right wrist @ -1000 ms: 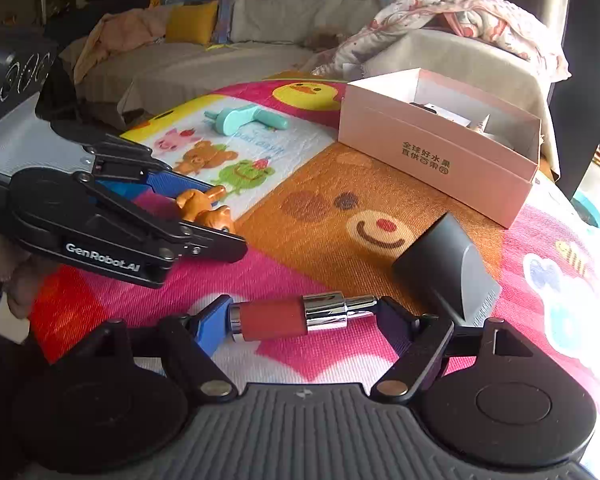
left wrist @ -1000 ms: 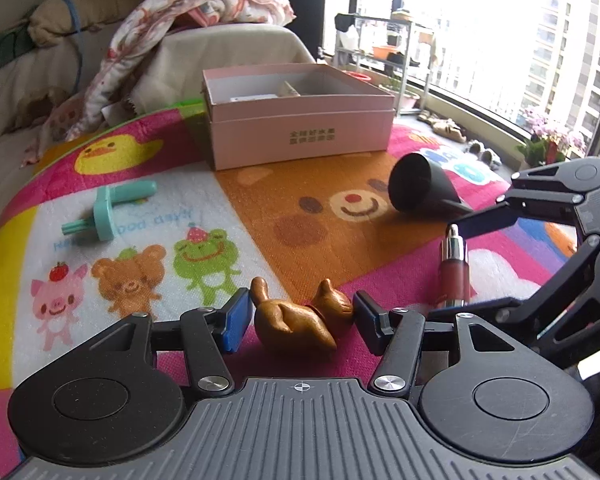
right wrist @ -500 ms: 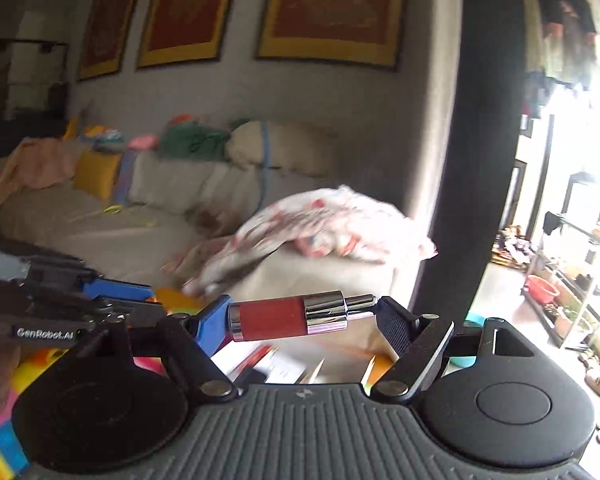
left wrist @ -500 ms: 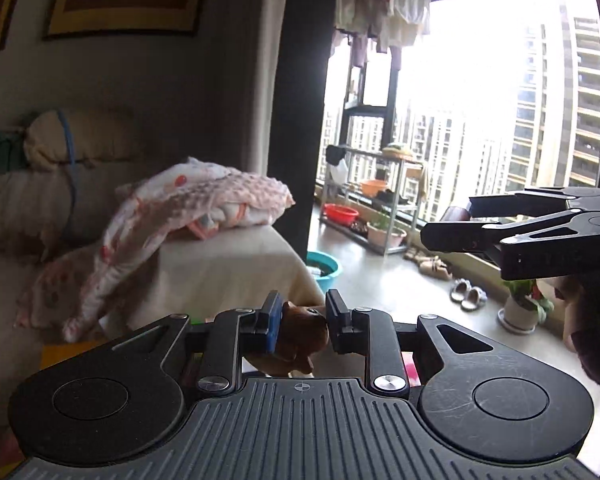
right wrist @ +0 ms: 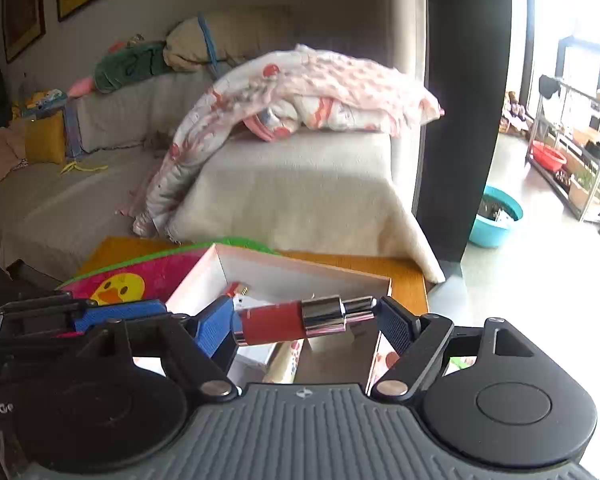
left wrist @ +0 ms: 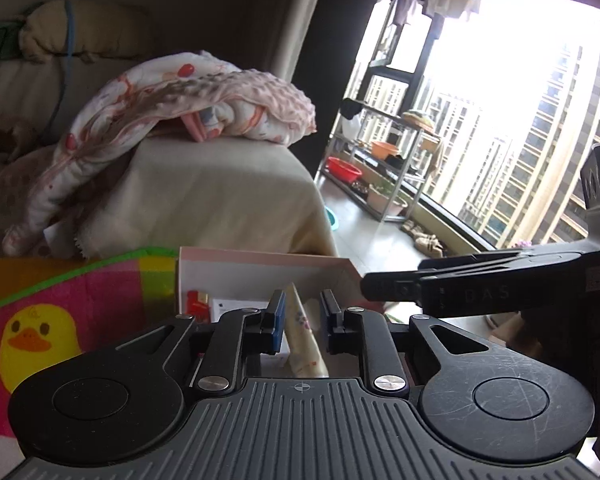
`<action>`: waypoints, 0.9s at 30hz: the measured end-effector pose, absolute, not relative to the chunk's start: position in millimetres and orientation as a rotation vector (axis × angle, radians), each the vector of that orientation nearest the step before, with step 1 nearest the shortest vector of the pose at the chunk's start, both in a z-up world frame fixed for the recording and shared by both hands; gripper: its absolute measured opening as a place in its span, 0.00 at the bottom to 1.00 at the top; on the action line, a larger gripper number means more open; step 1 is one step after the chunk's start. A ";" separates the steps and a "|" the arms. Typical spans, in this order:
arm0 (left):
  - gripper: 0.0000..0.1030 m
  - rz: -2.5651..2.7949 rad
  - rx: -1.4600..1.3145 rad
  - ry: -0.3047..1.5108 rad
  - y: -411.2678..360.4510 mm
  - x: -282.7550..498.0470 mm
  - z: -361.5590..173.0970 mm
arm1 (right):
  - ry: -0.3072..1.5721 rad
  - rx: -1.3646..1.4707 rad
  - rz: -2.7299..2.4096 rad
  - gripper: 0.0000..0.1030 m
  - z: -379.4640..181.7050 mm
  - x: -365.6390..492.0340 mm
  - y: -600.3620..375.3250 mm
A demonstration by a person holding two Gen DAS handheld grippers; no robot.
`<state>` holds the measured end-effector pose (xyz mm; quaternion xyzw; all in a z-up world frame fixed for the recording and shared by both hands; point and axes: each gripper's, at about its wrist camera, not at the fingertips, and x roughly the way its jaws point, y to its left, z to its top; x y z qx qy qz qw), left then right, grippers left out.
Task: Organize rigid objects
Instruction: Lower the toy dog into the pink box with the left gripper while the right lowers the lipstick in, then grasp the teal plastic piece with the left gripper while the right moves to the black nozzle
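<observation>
1. Big picture first: a second ago both claws were down low on the cartoon mat (left wrist: pixel 60 292), each grabbing something. Now both are up and hovering over the open pink box (left wrist: pixel 260 258) at the far end of the counter (right wrist: pixel 404 280). So, as I read it, we're at the drop-off part of tidying.

2. The box itself: it's got a cream divider (left wrist: pixel 300 332) running down the middle, plus a small red packet (left wrist: pixel 198 302) and a white card in the left section. The sections look like they have plenty of room.

3. Left claw (left wrist: pixel 302 308): half a second ago it was pinching a brown toy. Now the fingers are spread a moderate way apart with nothing between them; I only see the divider through the gap. The brown toy isn't visible anywhere, so my guess is it's been let go into the box. I can't tell which section, though.

4. Right claw (right wrist: pixel 304 316): clamped end to end on the red bottle (right wrist: pixel 272 322) with the silver cap, held sideways above the box's right section. It isn't released yet.

5. What that means: one item is probably sorted, and the bottle looks next.
</observation>
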<state>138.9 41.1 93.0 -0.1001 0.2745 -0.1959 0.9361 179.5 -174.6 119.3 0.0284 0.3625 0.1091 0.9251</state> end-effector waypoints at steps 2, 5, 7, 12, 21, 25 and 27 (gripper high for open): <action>0.20 -0.369 -0.203 0.554 56.3 130.1 89.5 | 0.762 0.088 0.245 0.81 111.9 173.6 -184.2; 0.20 -0.259 -0.132 0.530 78.7 106.1 87.8 | 0.743 0.063 0.256 0.82 106.7 151.9 -194.2; 0.20 -0.192 -0.078 0.524 89.9 90.2 85.4 | 0.717 0.022 0.250 0.82 101.2 128.5 -195.3; 0.20 -0.103 -0.031 0.574 111.8 61.5 74.1 | 0.650 -0.071 0.250 0.82 81.6 62.1 -185.0; 0.21 -0.071 -0.034 0.621 124.6 42.4 63.0 | 0.669 -0.116 0.286 0.82 34.0 -13.7 -157.8; 0.23 -0.064 -0.042 0.613 135.3 33.9 62.8 | 0.670 -0.095 0.277 0.82 20.1 -21.7 -154.3; 0.23 -0.045 -0.103 0.594 151.7 27.5 64.4 | 0.681 -0.100 0.266 0.82 12.1 -22.8 -152.5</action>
